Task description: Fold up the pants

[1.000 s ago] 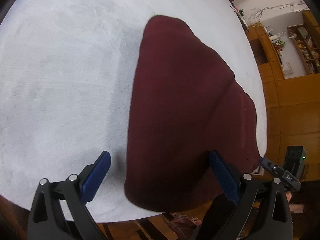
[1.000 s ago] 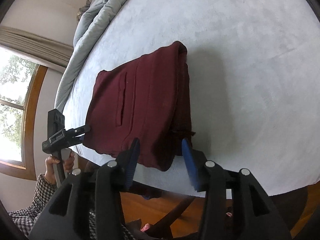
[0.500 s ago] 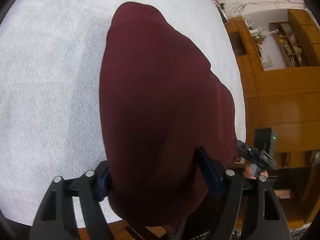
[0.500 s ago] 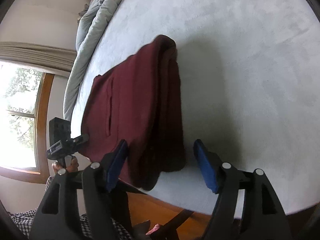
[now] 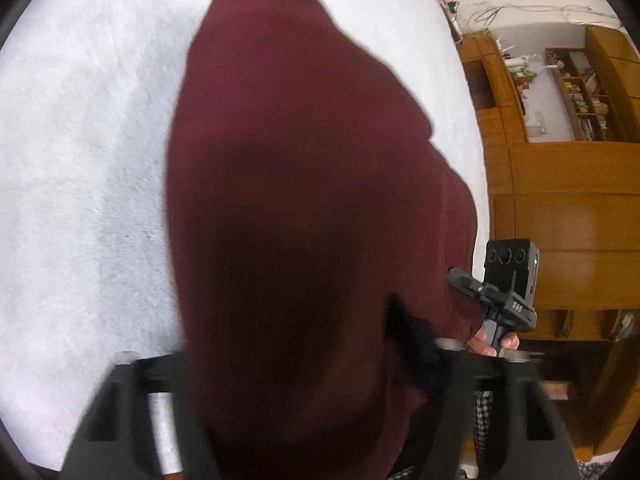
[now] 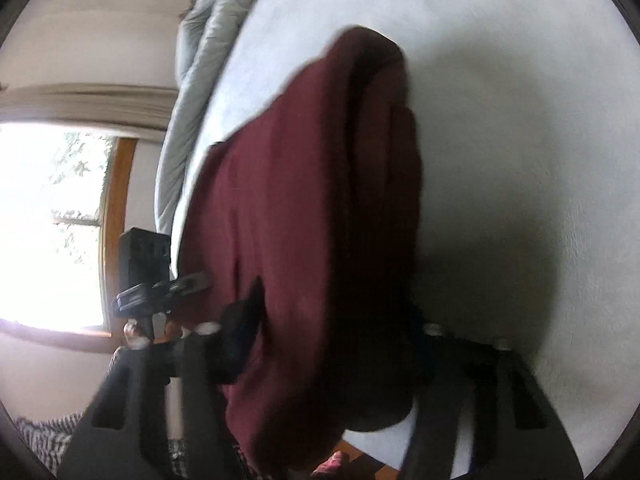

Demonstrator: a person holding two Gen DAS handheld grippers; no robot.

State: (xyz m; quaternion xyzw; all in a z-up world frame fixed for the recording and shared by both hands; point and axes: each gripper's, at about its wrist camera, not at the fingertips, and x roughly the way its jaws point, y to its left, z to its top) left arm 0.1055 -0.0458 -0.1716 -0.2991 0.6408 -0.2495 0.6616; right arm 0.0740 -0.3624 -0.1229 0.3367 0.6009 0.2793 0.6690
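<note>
The folded dark red pants lay on the white bed cover near its edge, their near end filling the space between the fingers of both tools. The left gripper had its fingers spread wide with the cloth between them, though whether they pressed it could not be told; the right gripper stood likewise, wide about the near corner of the pants. A wooden shelf unit with small items on its shelves stood beyond the bed, and a grey blanket lay along the bed's far side by a window.
</note>
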